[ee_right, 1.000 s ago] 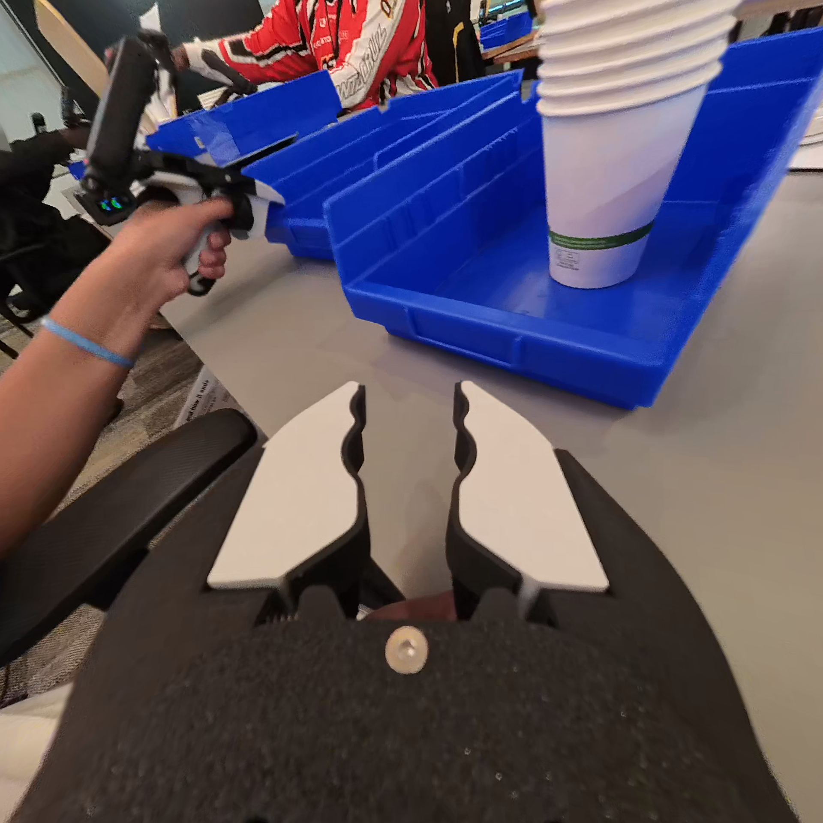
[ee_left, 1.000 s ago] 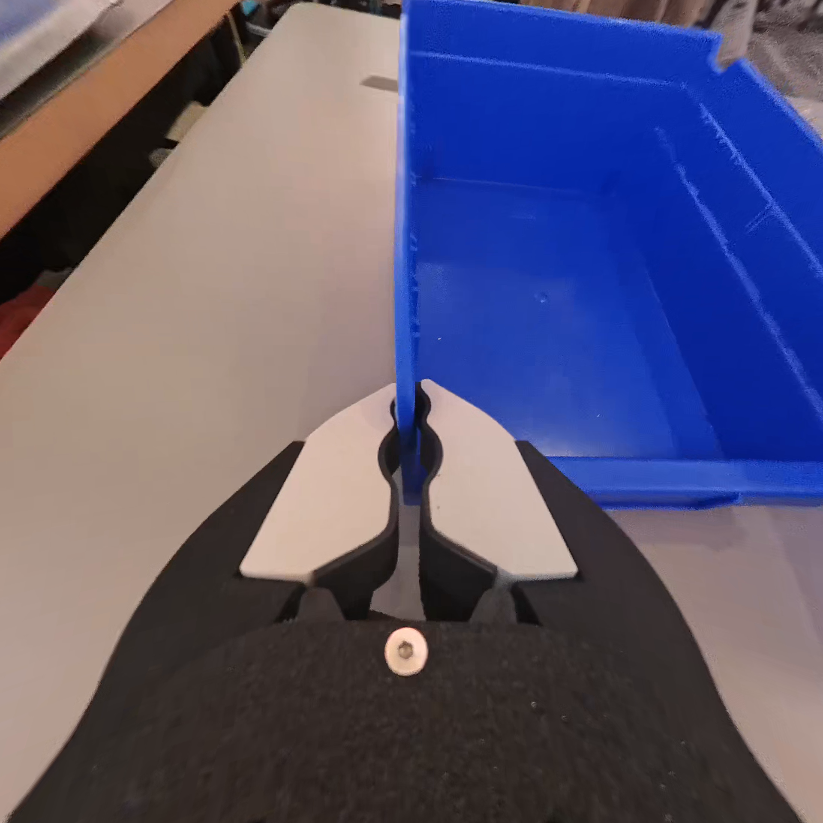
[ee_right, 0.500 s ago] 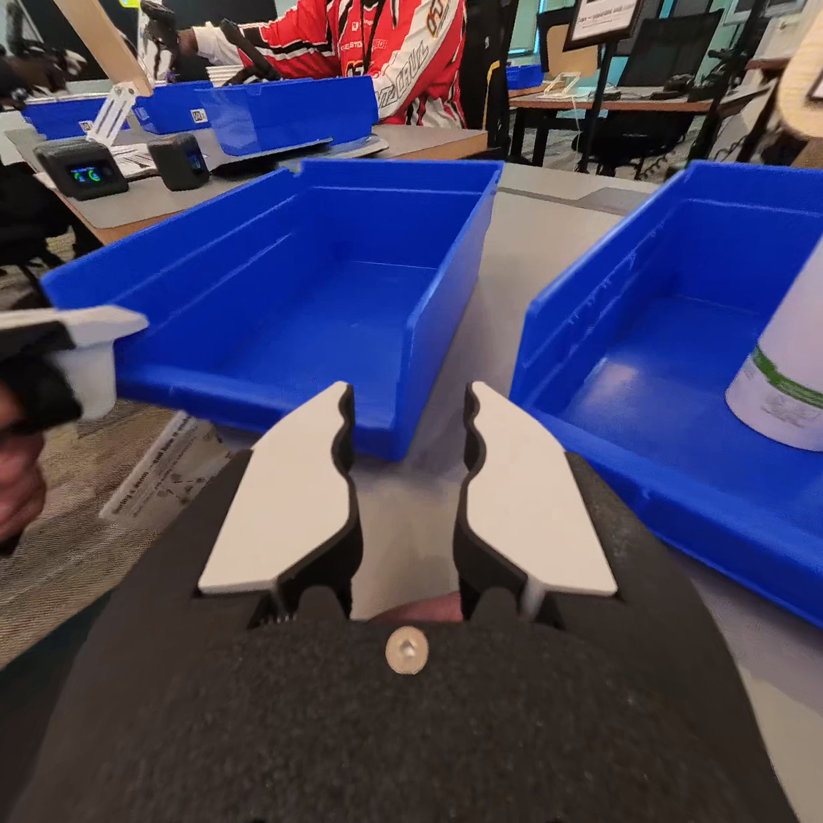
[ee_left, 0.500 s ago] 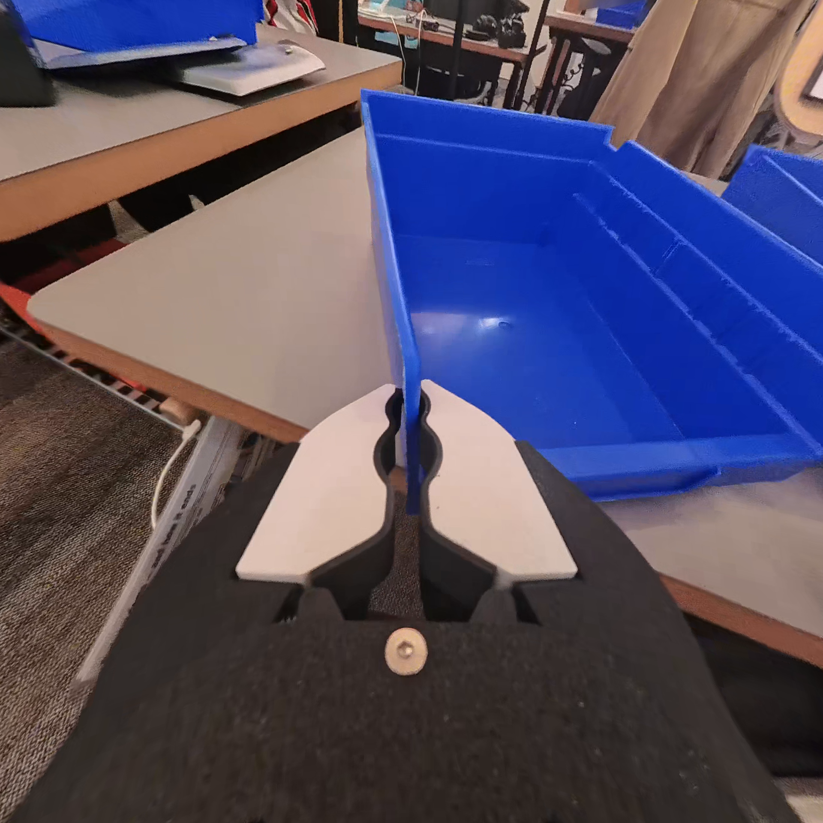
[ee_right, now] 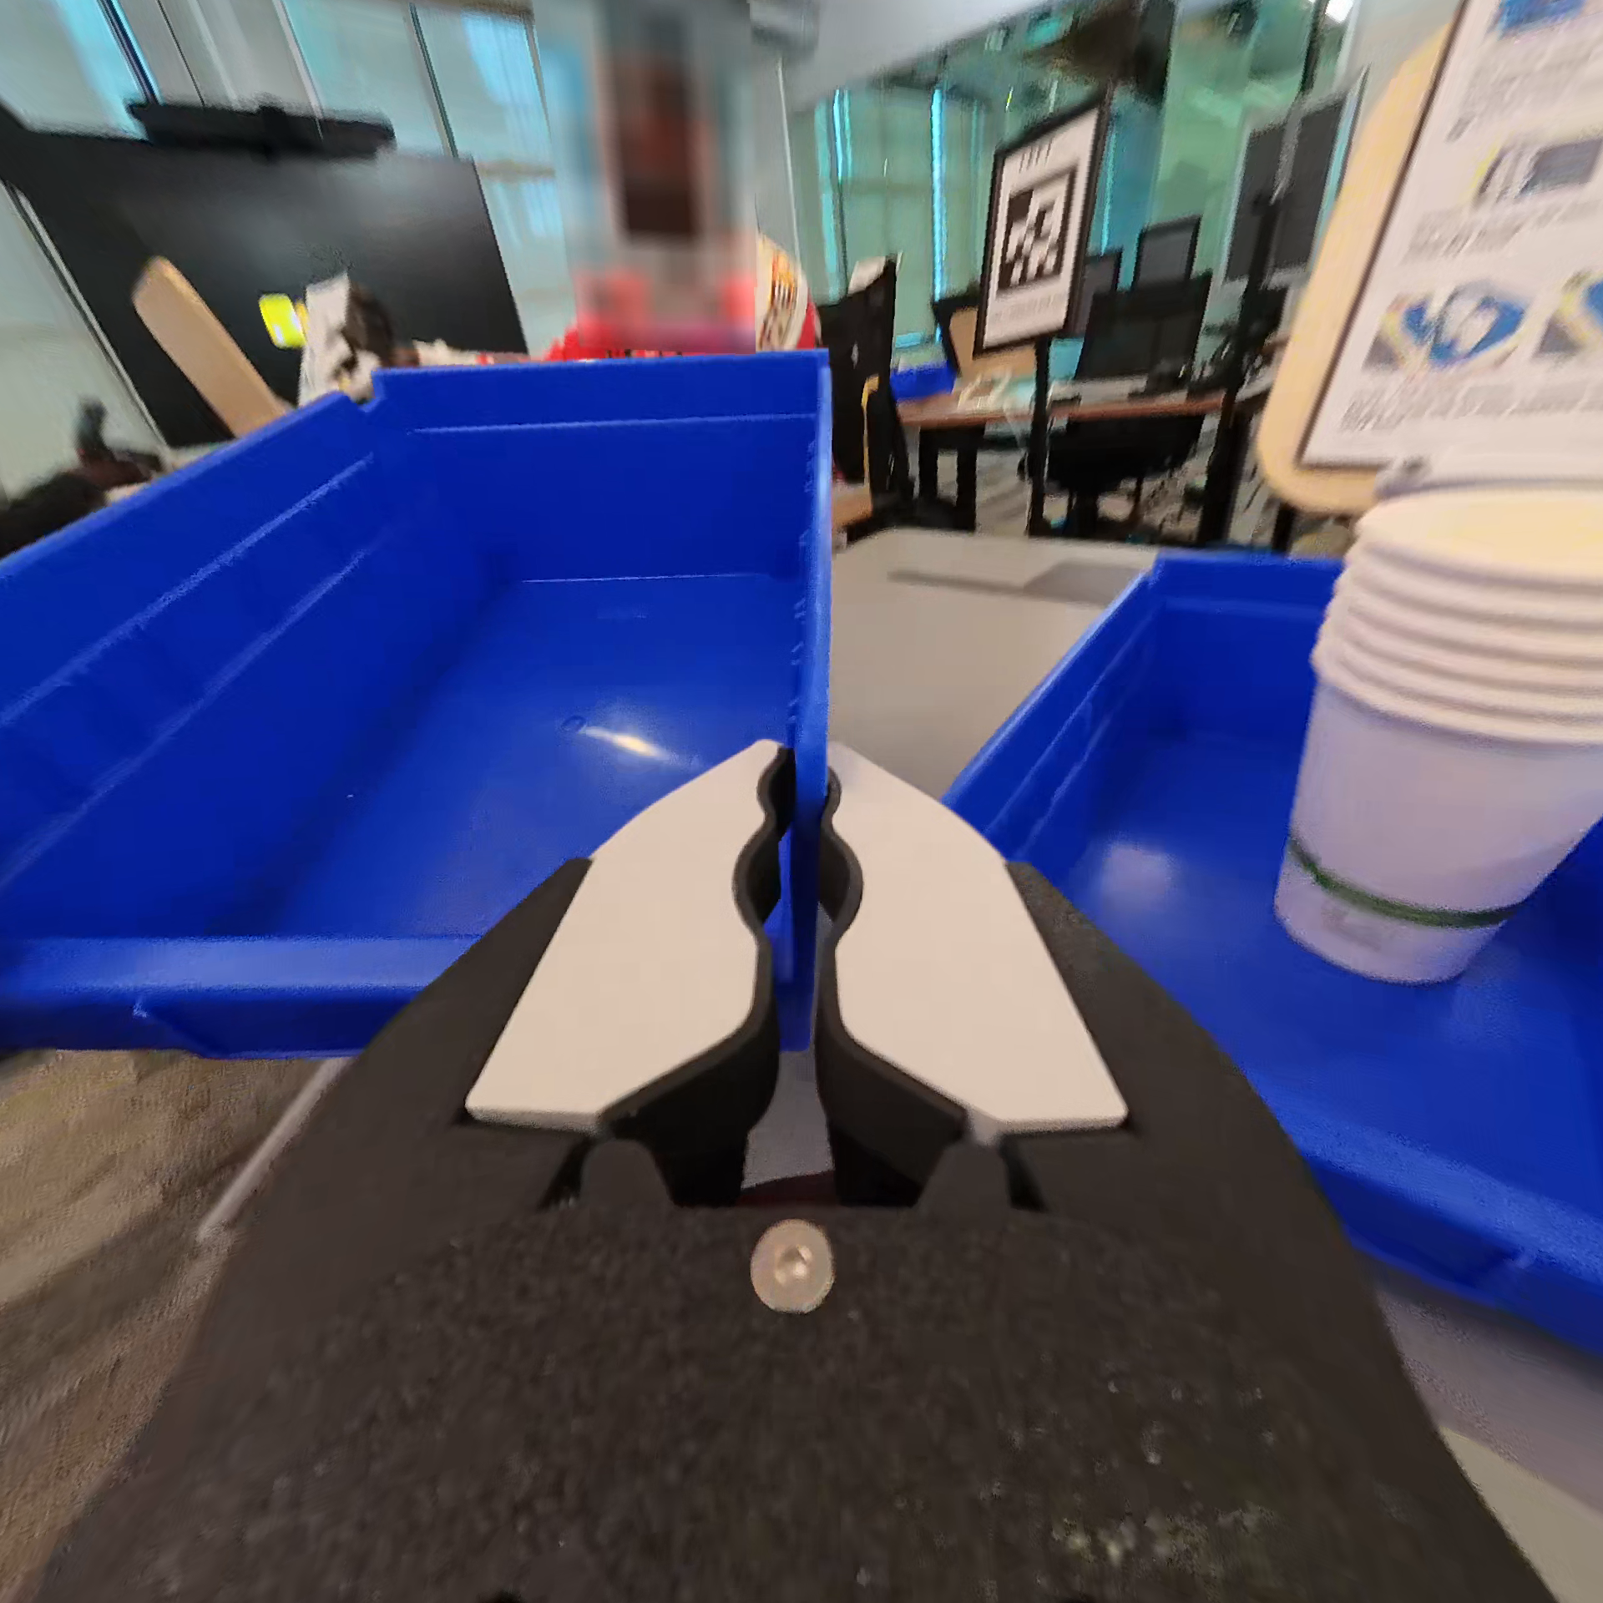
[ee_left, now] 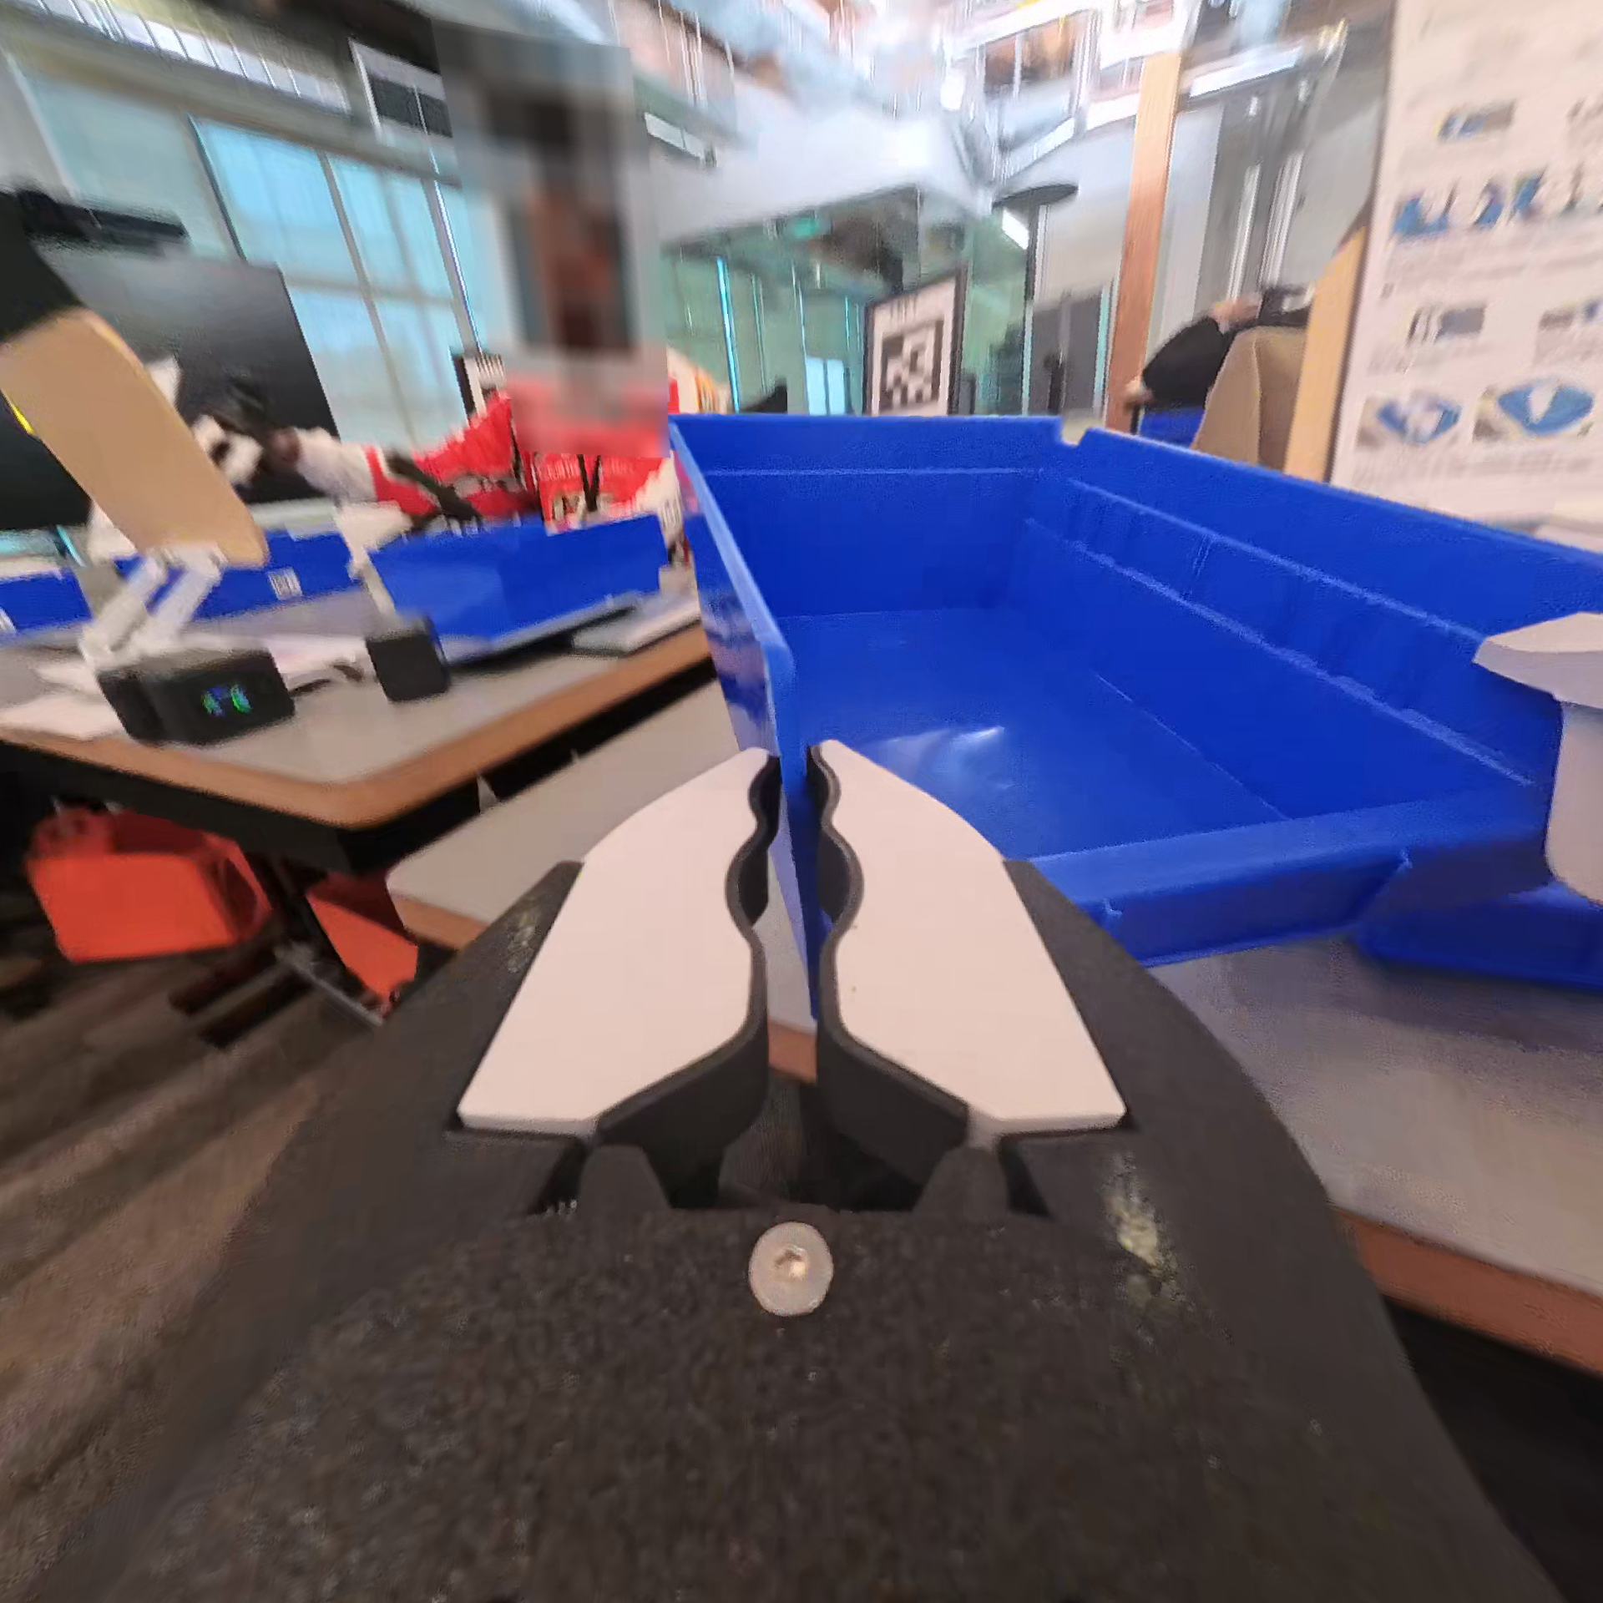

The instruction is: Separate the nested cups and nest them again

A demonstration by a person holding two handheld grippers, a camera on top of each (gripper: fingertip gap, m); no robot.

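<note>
On the grey table [ee_right: 937, 624] two blue bins sat side by side, and the work looked to be at a setting-up step: placing the empty bin [ee_right: 434, 694] rather than touching any cups yet. That bin appeared lifted or tipped off the table's edge, though motion blur made this hard to judge. It was held by both side walls at once. The left tongs [ee_left: 794, 763] were pressed together on its left wall near the front corner, and the right tongs [ee_right: 807, 772] pinched its right wall in the same way.

The second bin [ee_right: 1128, 781] lay just right of it, carrying the nested cups [ee_right: 1457, 737], a tall white stack standing upright, rims crowded near the top, unseparated.

Next, I judged, the empty bin needed setting flat beside the other, then both tongs released so one could steady the stack and the other draw off the top cup.

Both grippers pointed forward and roughly level, parallel, with the empty bin between them.
</note>
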